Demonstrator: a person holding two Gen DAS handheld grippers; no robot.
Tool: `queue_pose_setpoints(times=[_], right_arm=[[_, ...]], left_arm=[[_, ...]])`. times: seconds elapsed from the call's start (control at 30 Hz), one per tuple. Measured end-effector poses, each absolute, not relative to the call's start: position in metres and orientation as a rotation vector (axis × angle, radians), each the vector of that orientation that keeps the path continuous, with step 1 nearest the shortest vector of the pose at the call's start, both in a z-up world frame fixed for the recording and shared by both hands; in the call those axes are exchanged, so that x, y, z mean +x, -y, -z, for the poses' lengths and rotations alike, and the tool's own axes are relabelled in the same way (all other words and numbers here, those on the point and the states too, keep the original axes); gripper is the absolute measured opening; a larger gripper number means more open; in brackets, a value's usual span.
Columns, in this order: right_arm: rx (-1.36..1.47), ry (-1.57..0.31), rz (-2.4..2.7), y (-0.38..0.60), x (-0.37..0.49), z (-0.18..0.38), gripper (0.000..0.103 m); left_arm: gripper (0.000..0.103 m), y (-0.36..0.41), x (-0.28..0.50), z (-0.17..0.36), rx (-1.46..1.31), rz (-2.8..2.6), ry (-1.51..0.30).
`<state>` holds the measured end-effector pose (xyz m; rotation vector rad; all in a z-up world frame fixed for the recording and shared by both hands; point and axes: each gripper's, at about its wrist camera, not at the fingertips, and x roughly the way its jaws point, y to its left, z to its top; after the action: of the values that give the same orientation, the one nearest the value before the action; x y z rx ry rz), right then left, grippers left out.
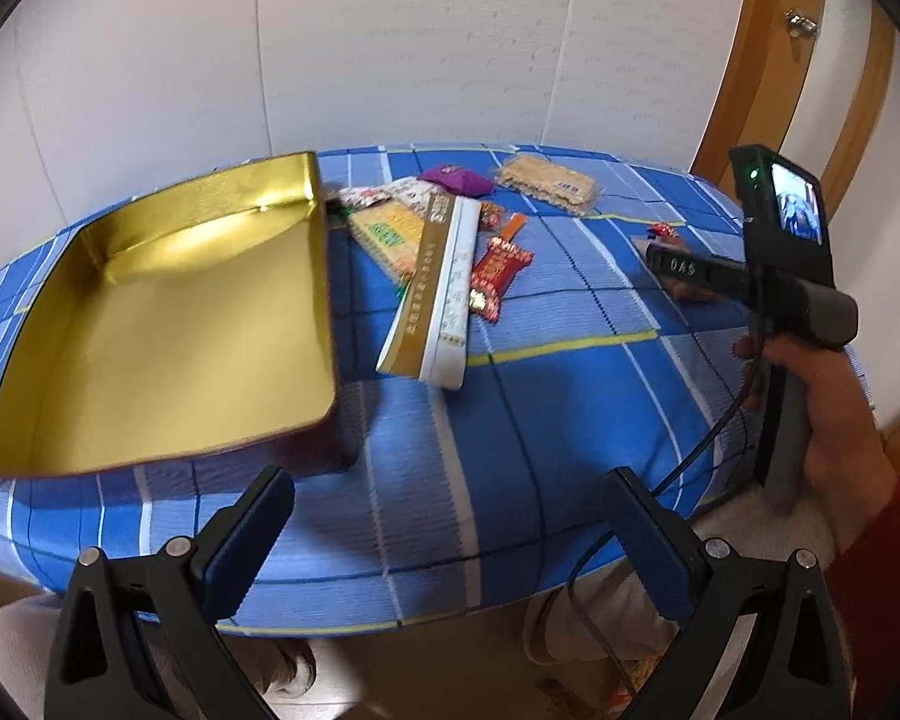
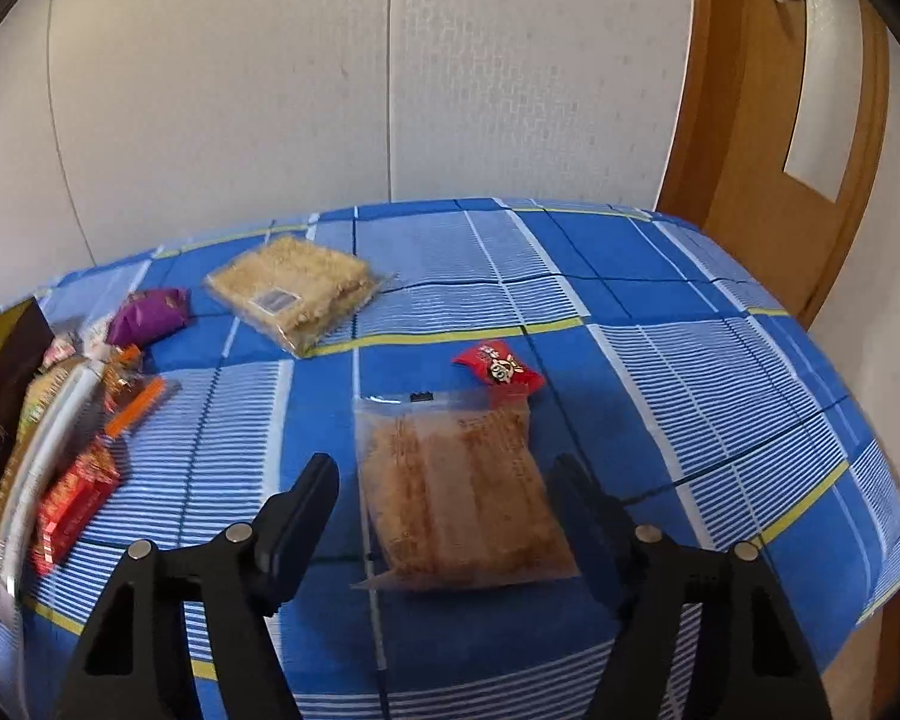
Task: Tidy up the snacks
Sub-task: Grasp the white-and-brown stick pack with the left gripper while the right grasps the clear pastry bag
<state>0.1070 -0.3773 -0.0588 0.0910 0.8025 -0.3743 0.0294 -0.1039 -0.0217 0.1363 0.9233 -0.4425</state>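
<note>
Pick-up step: right gripper [image 2: 444, 498] straddles the clear-wrapped biscuit pack [image 2: 459, 492], jaws apart, pads not yet pressing — next, close and carry to the gold tin [image 1: 168, 324]; left gripper [image 1: 444, 516] open, empty.

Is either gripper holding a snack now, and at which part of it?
Nothing is held. The left gripper is open over the tablecloth. The right gripper has its fingers on both sides of the clear snack bag, not pressing it.
</note>
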Motion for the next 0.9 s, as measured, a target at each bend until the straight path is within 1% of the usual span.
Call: queue_pose_setpoints(times=[0.3,0.37,0.4,0.5,0.57,0.63,0.7,0.77,0.83,0.9], right_arm=[[0.135,-0.841,0.376,0.389,0.111,0.068,0.068],[0.122,-0.842,0.376,0.387,0.111,0.069,0.065],[0.122,-0.84,0.368,0.386,0.111,0.069,0.062],[0.119,-0.831,0.345,0.382,0.108,0.069,0.062],[0.118,-0.832,0.335,0.378,0.106,0.069,0.062],[0.122,-0.832,0.327,0.375,0.104,0.069,0.062],[0.124,-0.831,0.325,0.374,0.103,0.069,0.062],[0.127,-0.829,0.326,0.374,0.103,0.069,0.062],[0.135,-0.83,0.326,0.374,0.102,0.068,0.062],[0.142,-0.83,0.325,0.375,0.102,0.069,0.062]], left_arm=[[0.103,0.116,0.056,0.008,0.128,0.437,-0.92],[0.103,0.119,0.064,0.005,0.127,0.426,-0.921],[0.102,0.121,0.068,0.004,0.129,0.423,-0.916],[0.102,0.13,0.079,0.004,0.16,0.406,-0.91],[0.095,0.137,0.087,0.006,0.185,0.4,-0.913],[0.093,0.144,0.095,0.009,0.202,0.397,-0.924],[0.089,0.15,0.103,0.01,0.215,0.39,-0.928],[0.083,0.154,0.109,0.012,0.226,0.385,-0.928],[0.079,0.159,0.116,0.013,0.238,0.392,-0.926],[0.073,0.164,0.124,0.018,0.257,0.386,-0.943]])
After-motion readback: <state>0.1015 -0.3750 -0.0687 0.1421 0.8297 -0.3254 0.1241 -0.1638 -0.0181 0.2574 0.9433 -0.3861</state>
